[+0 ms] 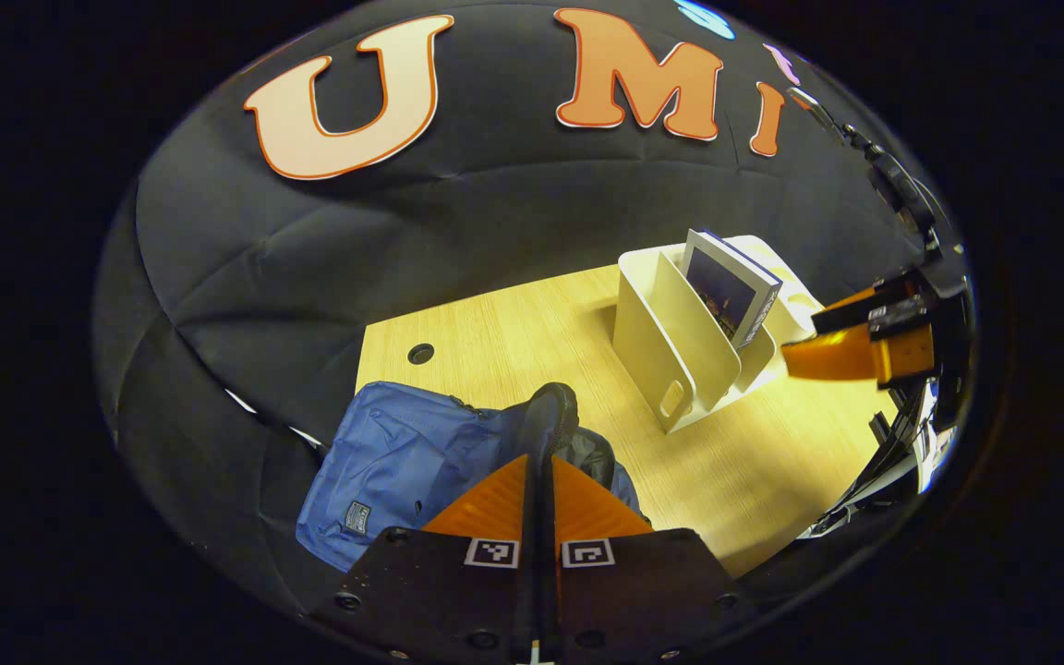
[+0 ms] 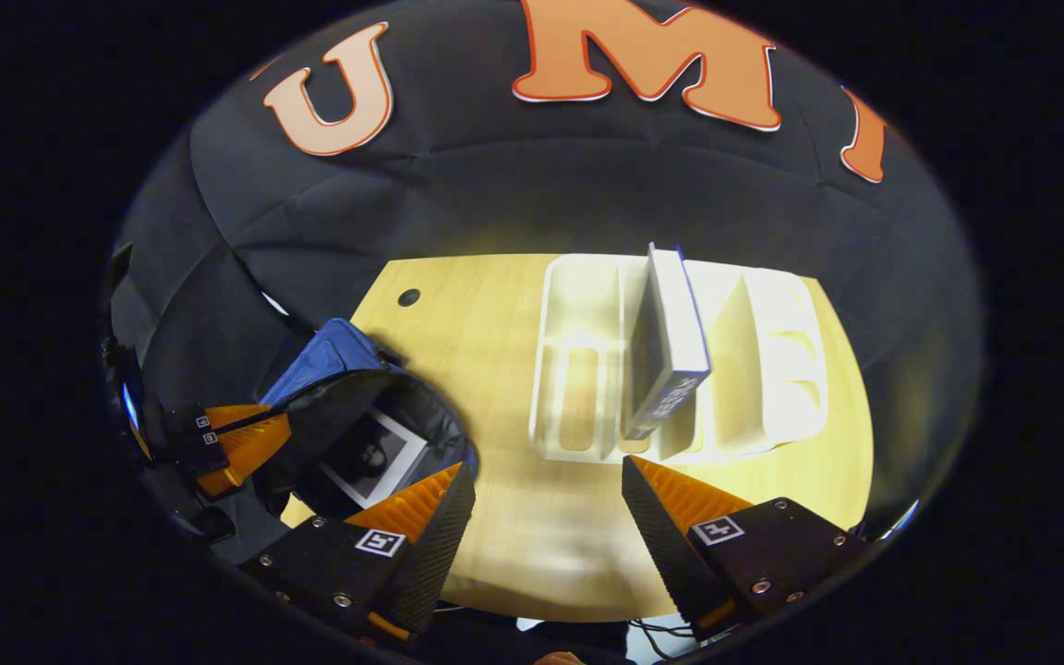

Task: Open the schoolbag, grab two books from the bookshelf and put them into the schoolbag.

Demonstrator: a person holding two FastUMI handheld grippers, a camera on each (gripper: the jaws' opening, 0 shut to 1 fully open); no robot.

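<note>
The blue schoolbag (image 1: 393,453) lies at the table's left edge. My left gripper (image 1: 539,459) is shut on the black rim of its opening and holds it up. In the right gripper view the schoolbag (image 2: 338,356) gapes open, with one book (image 2: 373,457) lying inside. The left gripper (image 2: 246,439) shows there at the bag's left rim. The white bookshelf (image 1: 671,360) holds one upright book (image 1: 731,291). My right gripper (image 2: 543,469) hangs open and empty in front of the bookshelf (image 2: 578,369), just short of the standing book (image 2: 671,351). It also shows as the right gripper (image 1: 828,356) beside the shelf.
The light wooden table (image 2: 495,526) carries the bag and the shelf, with a round cable hole (image 2: 408,297) near its far left corner. Bare tabletop lies between the bag and the shelf. The black cloth wall stands close behind.
</note>
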